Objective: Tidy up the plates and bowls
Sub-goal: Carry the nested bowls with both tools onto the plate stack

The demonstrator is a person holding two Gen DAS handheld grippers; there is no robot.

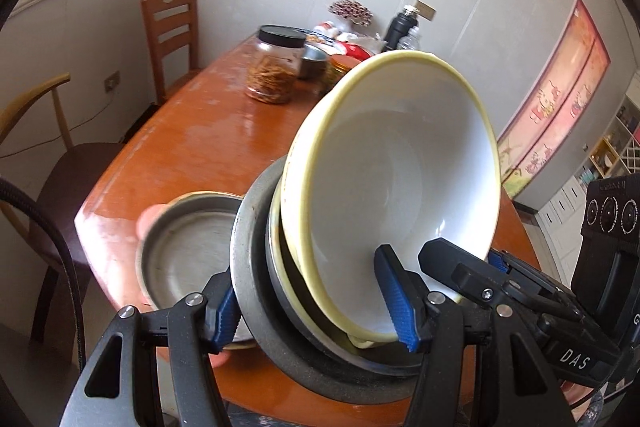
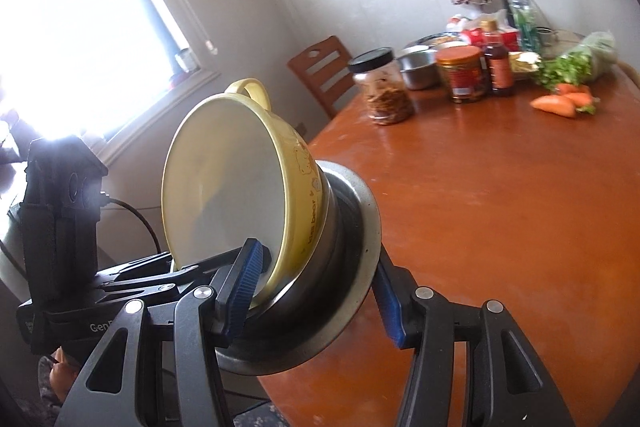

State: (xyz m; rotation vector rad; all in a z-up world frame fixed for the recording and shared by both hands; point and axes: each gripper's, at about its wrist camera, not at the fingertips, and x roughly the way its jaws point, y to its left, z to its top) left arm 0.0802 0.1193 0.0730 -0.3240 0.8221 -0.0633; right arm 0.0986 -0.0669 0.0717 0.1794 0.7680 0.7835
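Observation:
A yellow bowl (image 1: 396,163) with a white inside sits nested in a grey metal bowl (image 1: 256,267), and the stack is tilted on its side above the orange table (image 1: 192,147). My left gripper (image 1: 316,299) is shut on the stack's rims. My right gripper (image 2: 316,291) grips the same stack: the yellow bowl (image 2: 240,183) and the metal bowl (image 2: 352,227) sit between its blue fingers (image 2: 248,283). The right gripper's body shows in the left wrist view (image 1: 520,279). A shallow metal plate (image 1: 188,251) shows just left of the stack, partly hidden.
At the table's far end stand a black-lidded jar (image 2: 384,87), a steel bowl (image 2: 420,67), a red jar (image 2: 460,73), bottles (image 2: 500,67), greens (image 2: 576,63) and carrots (image 2: 560,103). Wooden chairs (image 1: 172,31) stand by the wall. A window (image 2: 80,27) is on the left.

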